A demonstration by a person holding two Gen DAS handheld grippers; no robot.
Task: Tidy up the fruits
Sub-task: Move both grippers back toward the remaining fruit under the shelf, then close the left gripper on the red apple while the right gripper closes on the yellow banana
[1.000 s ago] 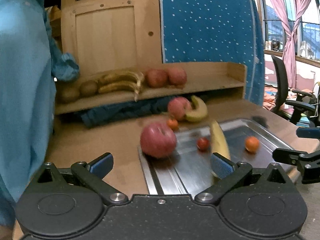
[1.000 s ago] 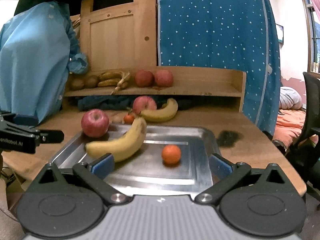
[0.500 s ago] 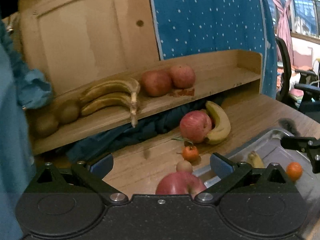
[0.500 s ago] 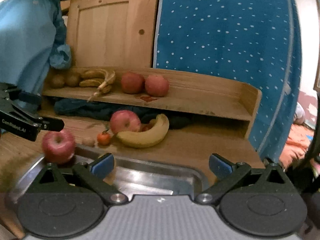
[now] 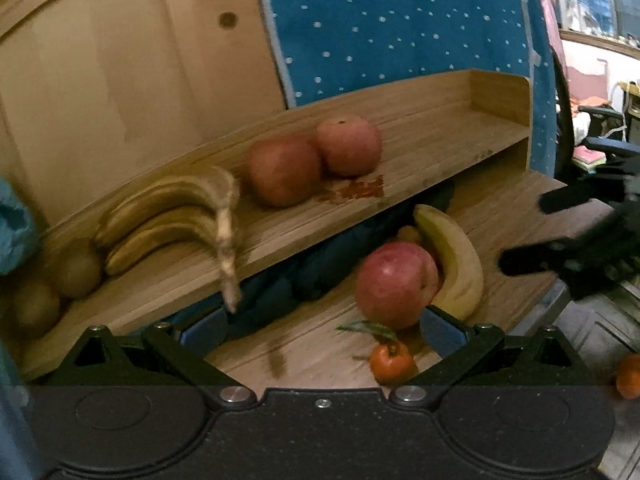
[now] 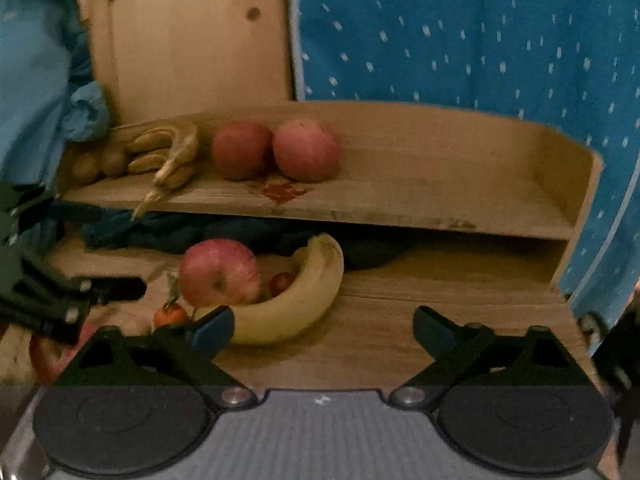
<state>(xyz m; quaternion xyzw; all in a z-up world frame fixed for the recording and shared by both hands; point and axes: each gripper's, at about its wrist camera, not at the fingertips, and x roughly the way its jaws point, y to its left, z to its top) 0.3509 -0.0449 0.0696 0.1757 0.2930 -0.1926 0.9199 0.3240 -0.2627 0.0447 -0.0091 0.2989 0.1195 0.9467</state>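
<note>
A wooden shelf (image 5: 440, 148) holds two red apples (image 5: 316, 160), a bunch of bananas (image 5: 168, 216) and kiwis (image 5: 76, 270); it also shows in the right wrist view (image 6: 400, 196). Below it on the desk lie a red apple (image 5: 396, 284), a yellow banana (image 5: 452, 260) and a small tangerine (image 5: 390, 362). My left gripper (image 5: 324, 326) is open and empty, just short of the apple. My right gripper (image 6: 322, 330) is open and empty, its left finger close to the banana (image 6: 296, 304) beside the apple (image 6: 218, 272).
A dark blue cloth (image 5: 304, 276) is stuffed under the shelf. A metal tray corner with an orange fruit (image 5: 629, 376) is at the right. Another apple (image 6: 50, 356) sits low left in the right wrist view. A blue dotted curtain (image 6: 480, 32) hangs behind.
Both grippers moved forward from the tray toward the shelf. The apple, banana and tangerine on the desk are now close in front. Both stayed open.
</note>
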